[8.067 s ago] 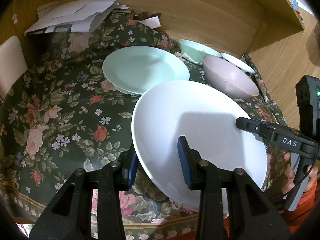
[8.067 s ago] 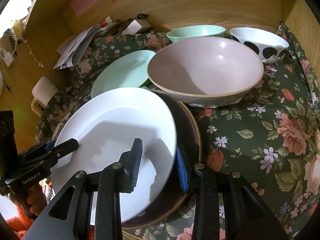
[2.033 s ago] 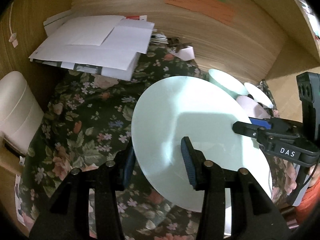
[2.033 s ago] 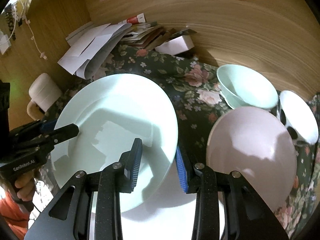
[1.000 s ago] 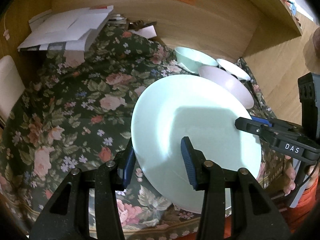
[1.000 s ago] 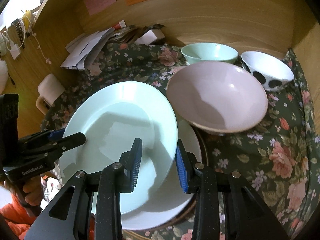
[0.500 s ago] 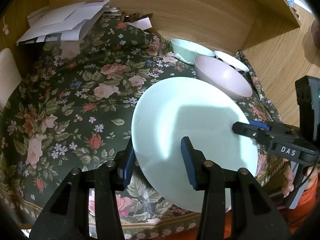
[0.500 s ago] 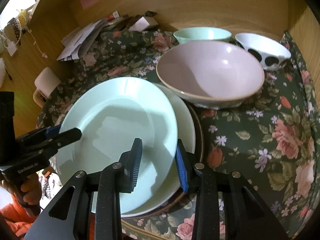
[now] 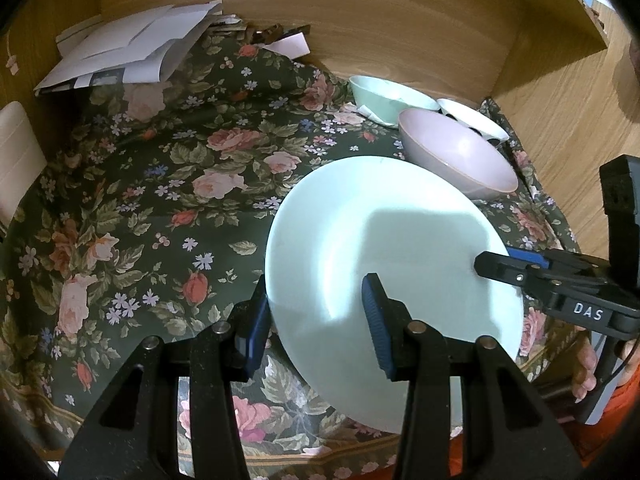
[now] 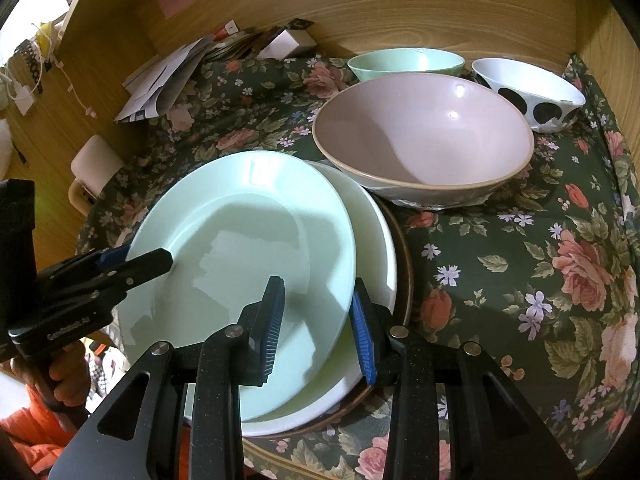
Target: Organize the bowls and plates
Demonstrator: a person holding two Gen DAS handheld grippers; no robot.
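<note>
- Left claw (image 9: 316, 320) grips the near-left rim of the mint plate (image 9: 384, 240).
- Right claw (image 10: 316, 320) grips the same plate's opposite rim, one pad above and one below.
- Mint plate sits tilted over a white plate (image 10: 380, 240), itself on a brown plate (image 10: 404, 264).
- Pink bowl (image 10: 424, 136) just behind the stack; mint bowl (image 10: 404, 64) and spotted bowl (image 10: 528, 88) beyond it.
- Floral cloth (image 9: 132, 208) covers the bench; papers (image 9: 128, 52) at the far-left corner.
</note>
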